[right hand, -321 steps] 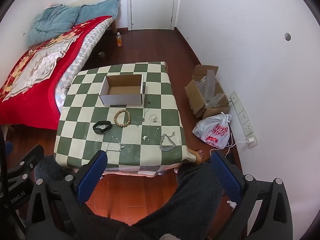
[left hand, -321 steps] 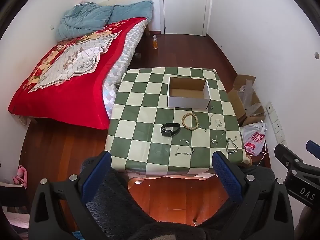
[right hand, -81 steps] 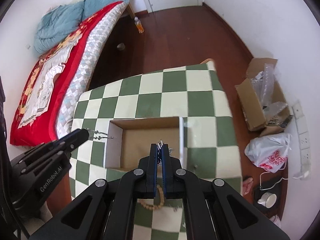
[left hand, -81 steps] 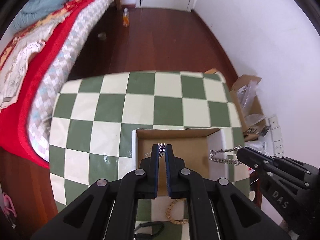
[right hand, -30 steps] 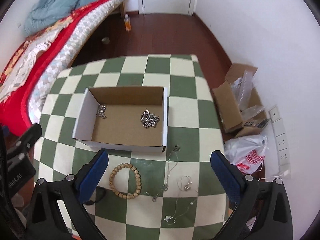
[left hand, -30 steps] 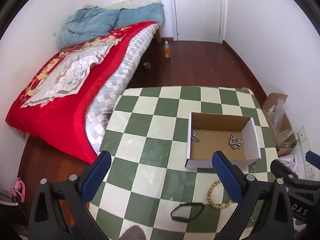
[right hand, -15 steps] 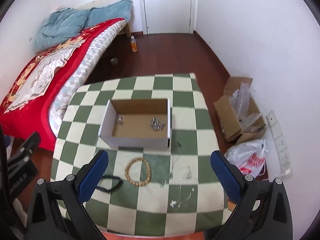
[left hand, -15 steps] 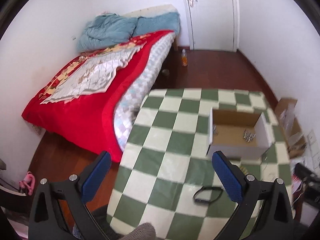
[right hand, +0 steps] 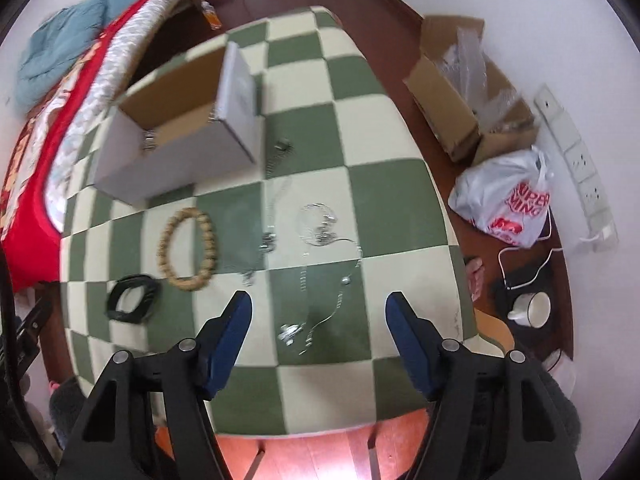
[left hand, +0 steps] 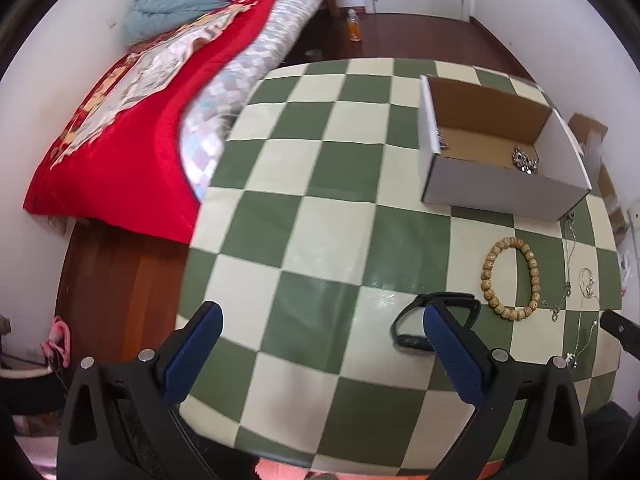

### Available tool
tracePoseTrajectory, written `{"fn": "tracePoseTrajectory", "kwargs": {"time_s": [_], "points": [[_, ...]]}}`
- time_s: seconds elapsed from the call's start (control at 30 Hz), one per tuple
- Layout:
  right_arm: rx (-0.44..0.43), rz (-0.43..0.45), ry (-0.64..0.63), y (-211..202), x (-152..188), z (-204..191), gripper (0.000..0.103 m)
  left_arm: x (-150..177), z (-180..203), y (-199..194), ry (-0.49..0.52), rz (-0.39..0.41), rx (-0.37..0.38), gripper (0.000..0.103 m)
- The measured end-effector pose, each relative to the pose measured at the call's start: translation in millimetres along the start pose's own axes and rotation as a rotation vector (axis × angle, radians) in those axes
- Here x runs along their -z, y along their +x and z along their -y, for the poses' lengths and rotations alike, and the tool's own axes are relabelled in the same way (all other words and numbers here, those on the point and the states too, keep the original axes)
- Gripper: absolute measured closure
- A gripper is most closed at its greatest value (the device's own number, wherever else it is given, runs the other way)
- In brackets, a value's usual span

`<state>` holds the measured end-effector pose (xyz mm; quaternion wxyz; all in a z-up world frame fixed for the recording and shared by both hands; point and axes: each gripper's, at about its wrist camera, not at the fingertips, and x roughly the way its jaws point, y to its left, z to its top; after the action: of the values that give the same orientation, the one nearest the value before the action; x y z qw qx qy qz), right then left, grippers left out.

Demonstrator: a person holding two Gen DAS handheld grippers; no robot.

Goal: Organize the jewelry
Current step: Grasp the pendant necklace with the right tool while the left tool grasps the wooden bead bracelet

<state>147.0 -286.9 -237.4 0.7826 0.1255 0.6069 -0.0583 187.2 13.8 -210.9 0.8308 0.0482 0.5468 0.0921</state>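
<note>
Left wrist view: bed (left hand: 132,120) lying at far left beside the table (left hand: 304,184); left gripper (left hand: 320,344) hovering low over the near table edge, released, blue pads spread wide with nothing between them; black band (left hand: 404,334) resting on the cloth, partly hidden behind the right-hand pad (left hand: 448,356); bead bracelet (left hand: 510,278) lying just right of the band, apart from it; thin chains (left hand: 572,276) trailing over the squares further right, near the table's right edge; box (left hand: 496,148) sitting open toward the far right corner, holding one silver cluster against its left wall and another (left hand: 524,160) near its front right

Right wrist view: band (right hand: 132,298) lying at left; bracelet (right hand: 188,248) just right of it, not touching; box (right hand: 180,128) standing beyond both, tilted by the lens, some metal showing inside (right hand: 148,140); right gripper (right hand: 318,330) hanging over the near squares, released, pads apart and gripping nothing; fine necklaces (right hand: 316,224) sprawling ahead of the opening, one pendant chain (right hand: 316,320) lying on the cloth between the pads, blurred; carton (right hand: 468,92) and plastic bag (right hand: 508,200) sitting on the floor at right, cup (right hand: 532,308) nearer
</note>
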Motion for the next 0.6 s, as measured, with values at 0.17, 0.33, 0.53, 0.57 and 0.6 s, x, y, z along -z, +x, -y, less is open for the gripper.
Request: {"fn": "tracePoseTrajectory", "kwargs": {"time_s": [0.17, 0.33, 0.53, 0.57, 0.6], "points": [[0.034, -0.027, 0.007, 36, -15, 2, 0.032, -15, 24, 15, 0.04, -0.025, 0.005, 0.001], [0.109, -0.02, -0.057, 58, -27, -12, 0.036, -31, 49, 22, 0.094, -0.035, 0.03, 0.001], [0.096, 0.032, -0.106, 54, -27, -16, 0.101, -41, 89, 43, 0.237, -0.087, 0.085, 0.001], [0.073, 0.031, -0.094, 54, -28, -12, 0.101, -42, 98, 49, 0.274, -0.101, 0.09, 0.001], [0.062, 0.026, -0.085, 54, -29, -8, 0.101, -42, 104, 53, 0.293, -0.108, 0.095, 0.001]]}}
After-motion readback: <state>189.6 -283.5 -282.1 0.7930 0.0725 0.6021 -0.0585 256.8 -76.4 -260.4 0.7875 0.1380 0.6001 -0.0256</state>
